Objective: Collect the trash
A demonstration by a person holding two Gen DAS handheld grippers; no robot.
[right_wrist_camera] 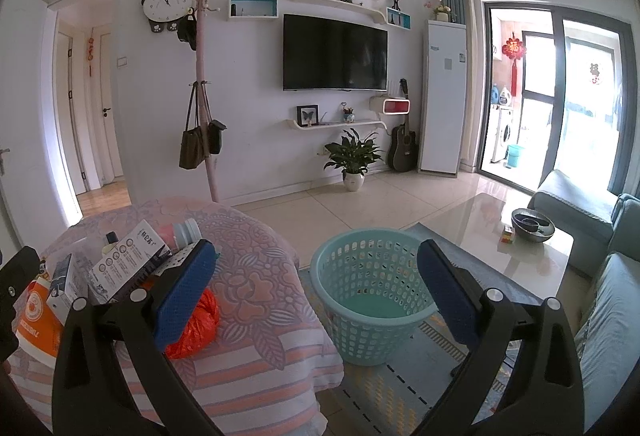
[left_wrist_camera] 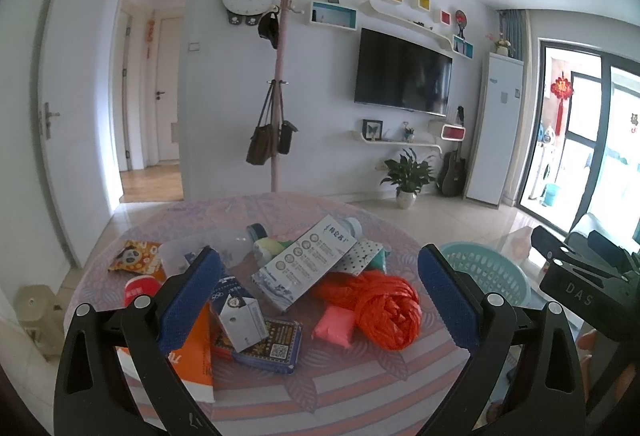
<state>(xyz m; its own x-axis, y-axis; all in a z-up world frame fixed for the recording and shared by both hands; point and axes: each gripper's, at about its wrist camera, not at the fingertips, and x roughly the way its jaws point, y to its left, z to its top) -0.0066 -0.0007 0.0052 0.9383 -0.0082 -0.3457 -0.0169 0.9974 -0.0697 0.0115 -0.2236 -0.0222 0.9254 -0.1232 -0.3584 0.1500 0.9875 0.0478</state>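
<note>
Both our left gripper and right gripper gape empty; we should pinch the orange bag near the table edge first, beside the basket.

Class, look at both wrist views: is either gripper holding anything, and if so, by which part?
Nothing is held. The left gripper is open above the trash on the table, and the right gripper is open, facing the basket.
</note>
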